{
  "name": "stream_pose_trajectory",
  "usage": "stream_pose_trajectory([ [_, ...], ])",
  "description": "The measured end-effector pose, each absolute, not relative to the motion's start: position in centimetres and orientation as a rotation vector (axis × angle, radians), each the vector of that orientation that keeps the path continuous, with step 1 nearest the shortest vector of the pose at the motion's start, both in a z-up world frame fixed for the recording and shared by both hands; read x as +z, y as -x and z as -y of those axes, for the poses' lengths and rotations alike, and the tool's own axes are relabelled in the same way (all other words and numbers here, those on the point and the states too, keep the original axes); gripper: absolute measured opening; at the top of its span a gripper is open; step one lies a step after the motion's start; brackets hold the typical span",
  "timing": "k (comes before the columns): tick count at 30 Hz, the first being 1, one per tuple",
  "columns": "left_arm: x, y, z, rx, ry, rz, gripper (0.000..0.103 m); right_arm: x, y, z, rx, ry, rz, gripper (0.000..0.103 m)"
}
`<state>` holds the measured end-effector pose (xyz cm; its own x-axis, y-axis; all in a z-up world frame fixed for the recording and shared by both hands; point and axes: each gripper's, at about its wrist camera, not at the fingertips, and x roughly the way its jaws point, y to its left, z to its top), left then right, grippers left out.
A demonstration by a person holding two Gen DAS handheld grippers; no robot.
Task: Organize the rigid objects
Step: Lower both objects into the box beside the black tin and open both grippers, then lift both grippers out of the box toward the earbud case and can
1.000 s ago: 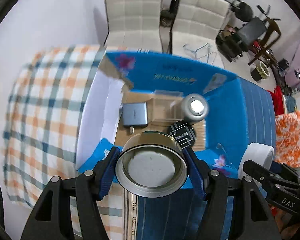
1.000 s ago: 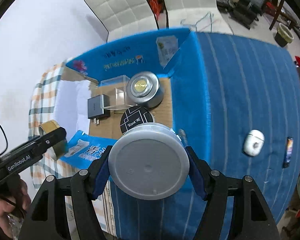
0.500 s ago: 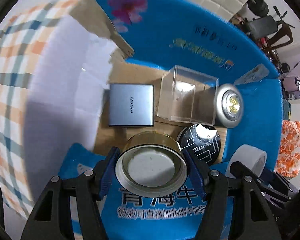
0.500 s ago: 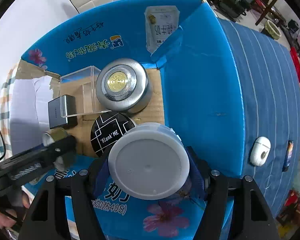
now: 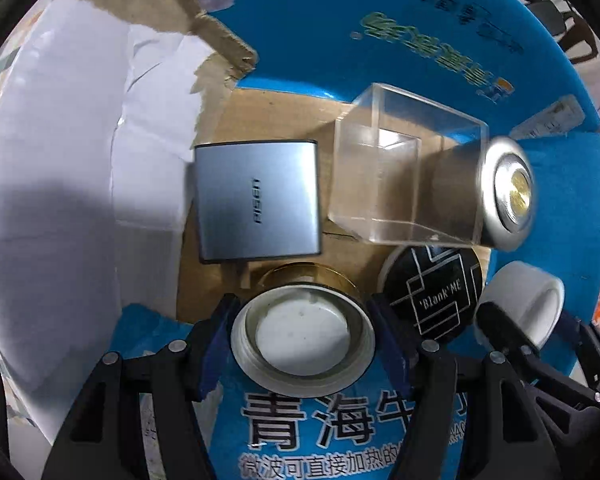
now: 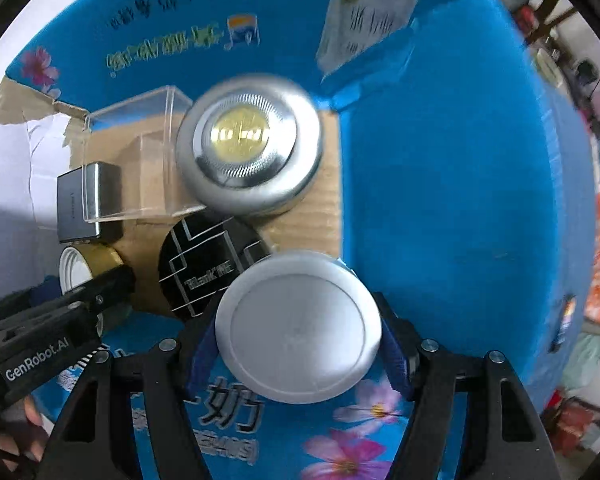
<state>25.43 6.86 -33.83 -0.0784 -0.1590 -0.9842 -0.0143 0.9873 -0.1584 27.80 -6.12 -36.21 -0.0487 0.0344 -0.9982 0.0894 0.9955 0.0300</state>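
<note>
Tongs near lens: left tongs [image 5: 302, 332] clamped on gold-rimmed lid [image 5: 302, 330], right tongs [image 6: 298, 330] clamped on white jar [image 6: 298, 326], both poised over blue carton [image 6: 460, 208] for packing. Beyond: black tin [image 6: 204, 264], grey charger [image 5: 258, 200], clear box [image 5: 404, 168], silver tin [image 6: 248, 148] on floor.

Over the last second both tools sank from above the blue carton [image 5: 400, 20] down into its open top. The left hand-held gripper [image 5: 302, 336] carried its gold-banded jar [image 5: 302, 332] from over the near flap to just above the cardboard floor, close beside the grey charger [image 5: 258, 200]. The right hand-held gripper [image 6: 298, 330] brought its white round lid [image 6: 298, 326] down near the black "Blank ME" tin [image 6: 204, 264]. The chairs and checked cloth dropped out of view.
</note>
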Motion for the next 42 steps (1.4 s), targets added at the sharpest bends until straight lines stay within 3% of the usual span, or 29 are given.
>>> stream_pose_trajectory([
  [12, -34.9, -24.3, -9.2, -0.145, 0.178, -1.689, 0.063, -37.2, -27.2, 6.2, -0.032, -0.132, -1.617, 0.072],
  [21, -33.4, -23.0, -7.6, -0.137, 0.002, -1.678, 0.064, -36.5, -26.2, 6.2, -0.029, -0.144, -1.619, 0.074],
  [27, -32.2, -22.7, -8.5, -0.109, 0.006, -1.648, 0.090, -34.7, -25.1, 7.1, -0.018, -0.132, -1.608, 0.082],
  [29, -31.8, -22.6, -9.4, -0.100, 0.003, -1.636, 0.094, -34.3, -24.8, 7.1, -0.019, -0.124, -1.604, 0.088],
  [33, -30.5, -23.0, -9.9, -0.083, 0.014, -1.614, 0.096, -33.0, -24.5, 6.8, -0.023, -0.106, -1.574, 0.088],
  [35, -30.4, -23.1, -9.8, -0.074, 0.008, -1.609, 0.103, -32.2, -24.3, 6.6, -0.015, -0.103, -1.570, 0.088],
  [39, -29.3, -22.8, -10.2, -0.074, 0.016, -1.585, 0.103, -30.5, -23.7, 6.6, 0.003, -0.106, -1.556, 0.088],
  [42, -27.5, -23.2, -10.9, -0.075, 0.022, -1.563, 0.103, -28.9, -23.4, 6.4, 0.028, -0.118, -1.543, 0.099],
])
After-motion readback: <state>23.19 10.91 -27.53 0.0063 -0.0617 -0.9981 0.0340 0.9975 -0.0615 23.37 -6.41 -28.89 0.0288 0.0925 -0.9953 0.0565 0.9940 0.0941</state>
